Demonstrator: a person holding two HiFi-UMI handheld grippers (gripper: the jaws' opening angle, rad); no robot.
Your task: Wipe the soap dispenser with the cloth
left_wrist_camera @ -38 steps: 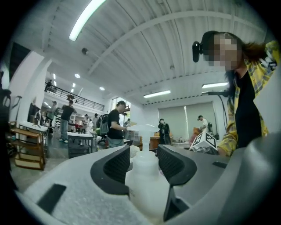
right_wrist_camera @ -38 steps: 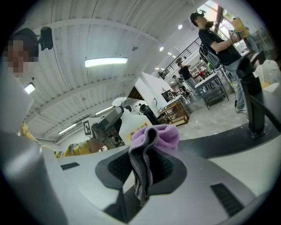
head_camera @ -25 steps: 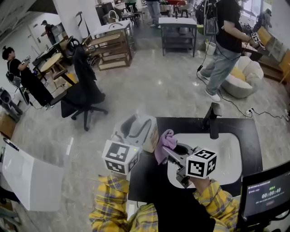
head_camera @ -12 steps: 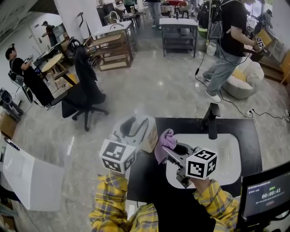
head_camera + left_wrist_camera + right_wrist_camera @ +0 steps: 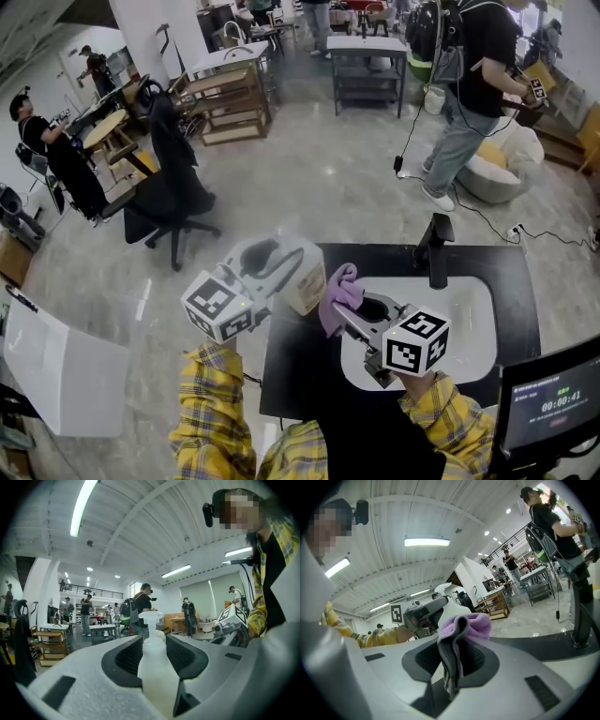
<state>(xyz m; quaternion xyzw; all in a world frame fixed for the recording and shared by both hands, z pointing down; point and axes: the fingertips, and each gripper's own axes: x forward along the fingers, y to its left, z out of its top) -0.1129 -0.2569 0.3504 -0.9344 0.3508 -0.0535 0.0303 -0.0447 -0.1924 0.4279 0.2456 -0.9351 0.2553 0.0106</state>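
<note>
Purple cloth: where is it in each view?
Head view: centre, purple cloth by the sink's left edge.
Left gripper view: cannot make it out.
Right gripper view: centre, pinched between the jaws.
Shared landmark: the yellow plaid shirt.

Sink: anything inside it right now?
Only bare white sink shows. The right tongs, holding the cloth, cover its left part, so anything there is hidden.

Smooth frosted plastic dispenser (image 5: 154, 667); soft fuzzy matt cloth (image 5: 461, 625); smooth matt blk worktop (image 5: 517, 291) w/ glossy wht sink (image 5: 473, 323); floor (image 5: 328, 178) (upper frame) polished, shiny, stone-look.
</note>
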